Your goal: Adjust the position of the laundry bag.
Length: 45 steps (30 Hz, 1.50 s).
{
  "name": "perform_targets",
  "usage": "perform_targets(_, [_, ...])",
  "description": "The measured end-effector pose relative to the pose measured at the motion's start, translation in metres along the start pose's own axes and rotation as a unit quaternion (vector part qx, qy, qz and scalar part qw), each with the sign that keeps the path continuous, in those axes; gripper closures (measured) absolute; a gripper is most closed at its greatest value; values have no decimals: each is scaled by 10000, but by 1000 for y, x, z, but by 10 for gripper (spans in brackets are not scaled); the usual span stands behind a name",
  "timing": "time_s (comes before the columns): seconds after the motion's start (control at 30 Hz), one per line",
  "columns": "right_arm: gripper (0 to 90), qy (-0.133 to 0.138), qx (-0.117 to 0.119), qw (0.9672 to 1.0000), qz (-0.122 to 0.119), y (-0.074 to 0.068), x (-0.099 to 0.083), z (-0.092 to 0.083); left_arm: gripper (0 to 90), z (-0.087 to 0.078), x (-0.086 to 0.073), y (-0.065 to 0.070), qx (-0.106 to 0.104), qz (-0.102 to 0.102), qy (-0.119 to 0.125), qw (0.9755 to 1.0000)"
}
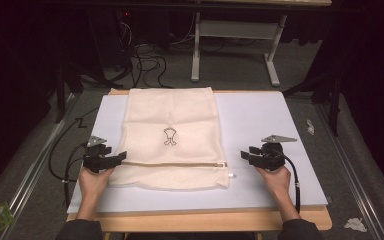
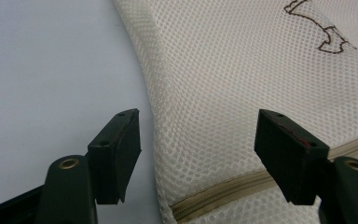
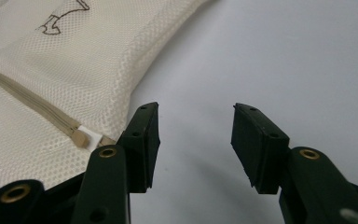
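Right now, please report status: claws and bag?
Left claw open, astride mesh bag edge. Right claw open, beside zipper pull. Nothing in the way.

mesh bag (image 2: pixel 242 93) cropped by frame; embroidered emblem (image 1: pixel 169 136) unreadable

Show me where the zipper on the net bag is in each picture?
High view: the zipper runs across the lower part of the mesh bag, between the two grippers.
Left gripper view: it lies at the bottom right, passing behind the right jaw.
Right gripper view: it slants down the left side, ending at a white tab.
Shared landmark: the brown stitched drawing on the bag.
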State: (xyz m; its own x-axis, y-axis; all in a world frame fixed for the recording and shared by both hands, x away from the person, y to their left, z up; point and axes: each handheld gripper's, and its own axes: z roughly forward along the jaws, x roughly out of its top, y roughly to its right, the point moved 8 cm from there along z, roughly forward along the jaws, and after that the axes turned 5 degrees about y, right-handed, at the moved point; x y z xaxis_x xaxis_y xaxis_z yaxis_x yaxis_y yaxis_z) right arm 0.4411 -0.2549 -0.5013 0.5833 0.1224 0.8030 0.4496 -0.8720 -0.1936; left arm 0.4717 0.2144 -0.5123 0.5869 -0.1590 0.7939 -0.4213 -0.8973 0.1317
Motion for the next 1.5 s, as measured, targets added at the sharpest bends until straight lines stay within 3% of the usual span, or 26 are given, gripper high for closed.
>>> perform_targets(0.17, [524,-215,81,9997,-84,-10,2,11,315,3,1,5,11,106,-75,9999])
perform_targets(0.6, [511,-486,418,9976,-259,-42,9,36,309,8,1,-1,111,-42,-212,9997])
perform_targets(0.87, [513,-720,533,9959,-128,-48,7,50,373,13,4,-2,184,-28,-250,9995])
perform_targets(1.13, [526,-840,555,9948,-147,-55,10,59,411,22,2,-5,212,-225,-467,9984])
perform_targets(1.2, [545,-874,515,9947,-167,-56,10,61,426,24,1,-4,119,-246,-492,9984])
perform_targets(1.33, [610,-983,488,9937,-240,-57,9,64,451,25,0,-4,122,-241,-578,9980])
perform_targets(1.5, [727,-1082,479,9924,-330,-57,9,65,566,26,-1,-7,181,-219,-634,9976])
